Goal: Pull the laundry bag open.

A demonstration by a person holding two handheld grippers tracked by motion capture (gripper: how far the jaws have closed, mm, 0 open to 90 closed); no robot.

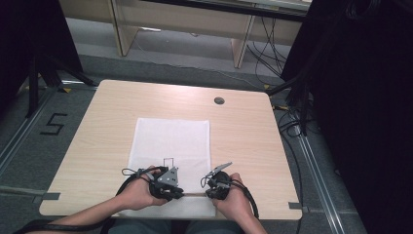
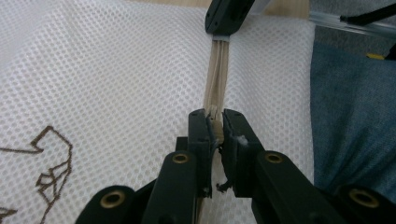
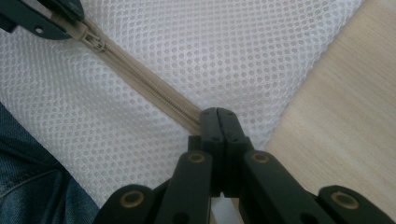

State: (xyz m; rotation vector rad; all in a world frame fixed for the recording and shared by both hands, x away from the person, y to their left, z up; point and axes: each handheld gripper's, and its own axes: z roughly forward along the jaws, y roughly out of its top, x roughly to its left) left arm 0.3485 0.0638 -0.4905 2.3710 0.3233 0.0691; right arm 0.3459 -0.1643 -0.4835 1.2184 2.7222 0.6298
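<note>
The beige zipper point(image 3: 140, 79) runs along the near edge of a white mesh laundry bag point(image 1: 170, 141), which lies flat on the light wooden table point(image 1: 243, 131), near the person's side. The stretch of zipper between the two tools reads as closed teeth.

The left gripper point(image 2: 215, 122) is clamped on the zipper at its slider point(image 3: 95, 43) — the small pull shows just beside its jaws in the right gripper view. The right gripper point(image 3: 218, 116) is clenched on the zipper tape close to the bag's right corner, jaws fully together on it. The zipper is held taut between them.

Judgement: the work is zipper operation, one tool anchoring and the other on the slider. Whether the slider is bound to open or close cannot be told. What lies left of the slider is hidden by the left gripper, so progress cannot be fixed.

A brown line drawing point(image 2: 46, 163) marks the mesh.
</note>
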